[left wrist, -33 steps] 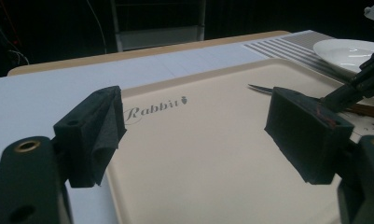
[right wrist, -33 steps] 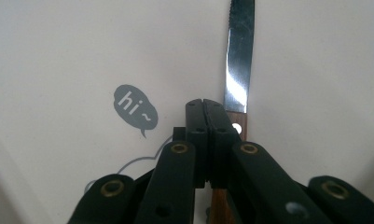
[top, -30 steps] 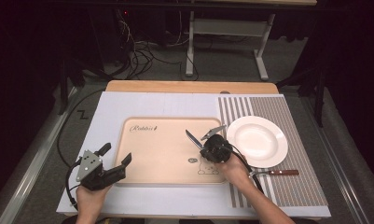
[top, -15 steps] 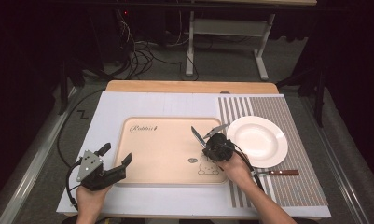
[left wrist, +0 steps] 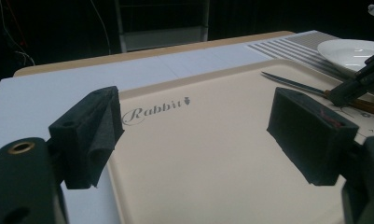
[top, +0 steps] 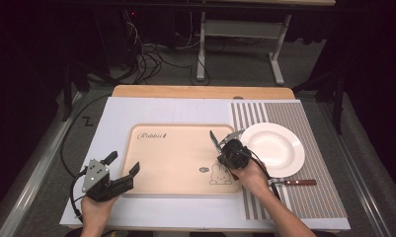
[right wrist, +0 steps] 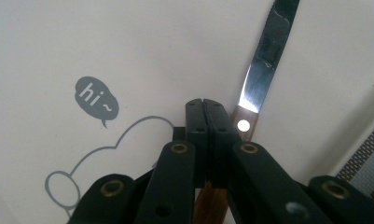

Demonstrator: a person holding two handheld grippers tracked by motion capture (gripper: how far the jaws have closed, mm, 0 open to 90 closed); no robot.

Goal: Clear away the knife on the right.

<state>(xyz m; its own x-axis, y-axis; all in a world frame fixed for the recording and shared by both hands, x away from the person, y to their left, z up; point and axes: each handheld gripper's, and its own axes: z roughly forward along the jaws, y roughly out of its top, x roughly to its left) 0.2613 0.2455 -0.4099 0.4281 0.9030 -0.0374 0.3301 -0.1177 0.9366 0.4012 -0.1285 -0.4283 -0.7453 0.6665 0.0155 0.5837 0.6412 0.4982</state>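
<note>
Two claws are at work over a beige rectangular plastic tray (top: 178,158) on the white table (top: 136,111). My right claw (right wrist: 206,105) is pressed together, pinching the wooden handle of a steel table knife (right wrist: 264,51), whose blade points away over the tray near the printed rabbit drawing (right wrist: 105,149). My left claw (left wrist: 194,135) sits spread wide and empty at the tray's near left corner. Just beside the tray's right edge, a round white ceramic plate (top: 277,148) rests on a grey striped placemat (top: 309,192).
</note>
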